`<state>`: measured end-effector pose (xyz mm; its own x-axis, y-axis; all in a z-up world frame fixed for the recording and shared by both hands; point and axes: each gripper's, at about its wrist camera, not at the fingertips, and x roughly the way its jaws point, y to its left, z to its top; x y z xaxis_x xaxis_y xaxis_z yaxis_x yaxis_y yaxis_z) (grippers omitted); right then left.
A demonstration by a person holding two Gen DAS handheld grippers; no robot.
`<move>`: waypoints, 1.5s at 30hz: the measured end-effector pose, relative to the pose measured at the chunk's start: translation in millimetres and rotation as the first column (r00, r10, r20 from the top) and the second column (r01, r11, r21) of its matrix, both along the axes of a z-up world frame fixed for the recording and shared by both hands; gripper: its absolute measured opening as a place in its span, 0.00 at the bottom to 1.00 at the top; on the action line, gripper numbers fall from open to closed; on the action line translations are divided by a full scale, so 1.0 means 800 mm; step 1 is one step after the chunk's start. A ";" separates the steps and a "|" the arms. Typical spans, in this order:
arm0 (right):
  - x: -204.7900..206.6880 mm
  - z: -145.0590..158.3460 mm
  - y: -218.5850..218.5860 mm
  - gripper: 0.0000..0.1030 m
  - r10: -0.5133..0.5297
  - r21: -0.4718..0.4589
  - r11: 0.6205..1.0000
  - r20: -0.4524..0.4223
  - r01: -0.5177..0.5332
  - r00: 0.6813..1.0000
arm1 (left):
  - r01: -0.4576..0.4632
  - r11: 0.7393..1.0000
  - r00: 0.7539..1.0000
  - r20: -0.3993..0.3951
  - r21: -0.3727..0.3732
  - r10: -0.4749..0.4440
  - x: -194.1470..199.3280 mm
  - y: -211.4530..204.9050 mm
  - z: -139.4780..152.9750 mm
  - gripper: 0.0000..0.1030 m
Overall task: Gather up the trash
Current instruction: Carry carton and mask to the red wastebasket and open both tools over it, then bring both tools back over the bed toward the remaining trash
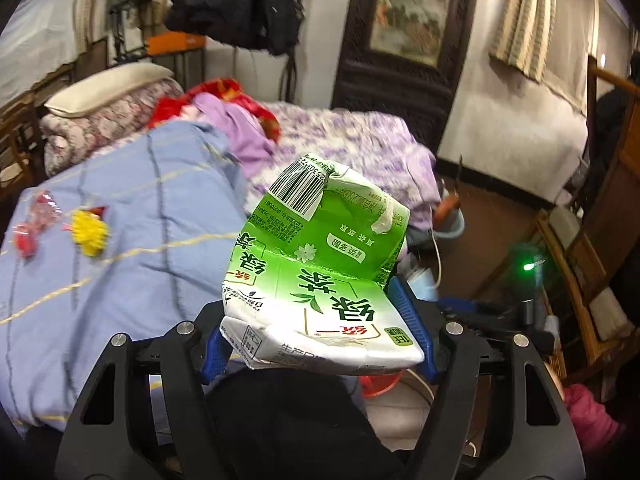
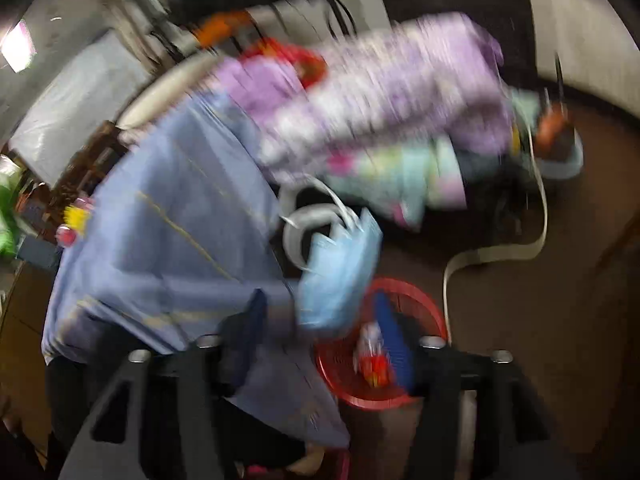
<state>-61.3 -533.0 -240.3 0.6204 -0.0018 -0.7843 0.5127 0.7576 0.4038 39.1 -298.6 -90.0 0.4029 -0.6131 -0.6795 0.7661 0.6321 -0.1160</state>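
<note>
My left gripper (image 1: 312, 330) is shut on a crushed green tea carton (image 1: 320, 264), whose lower end is clamped between the blue pads. It hangs over the edge of a bed with a blue quilt (image 1: 120, 208). A red candy wrapper (image 1: 34, 224) and a yellow one (image 1: 90, 232) lie on the quilt at the far left. The right wrist view is blurred. There my right gripper (image 2: 324, 332) stands open above a red basket (image 2: 424, 300). A light blue face mask (image 2: 340, 276) hangs loose between and ahead of the fingers, not pressed by either. A red and white wrapper (image 2: 372, 360) lies in the basket.
The bed carries a purple floral quilt (image 1: 352, 140) and piled clothes. On the brown floor run a white cable (image 2: 500, 252) and a blue basin (image 2: 560, 160). Wooden chairs (image 1: 580, 280) stand at the right. A pink sleeve (image 1: 588, 412) shows low right.
</note>
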 end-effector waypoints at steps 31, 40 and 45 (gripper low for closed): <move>-0.067 0.104 -0.023 0.69 -0.069 -0.044 0.995 0.276 0.084 0.959 | 0.030 0.990 0.999 -0.042 0.136 -0.024 0.006 -0.092 -0.054 0.87; -0.039 0.179 0.058 0.78 0.081 -0.165 0.986 0.337 -0.025 0.938 | -0.110 0.994 0.994 -0.008 0.012 0.110 0.023 0.009 -0.001 0.90; -0.015 0.209 0.111 0.81 0.173 -0.205 0.973 0.347 -0.105 0.922 | -0.203 0.978 0.979 0.008 -0.042 0.203 0.037 0.077 0.016 0.91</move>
<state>-73.0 -444.4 -73.5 0.8647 -0.0138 -0.5021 0.2421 0.8873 0.3925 68.4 -236.7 -76.9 0.5302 -0.5447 -0.6498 0.6238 0.7696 -0.1362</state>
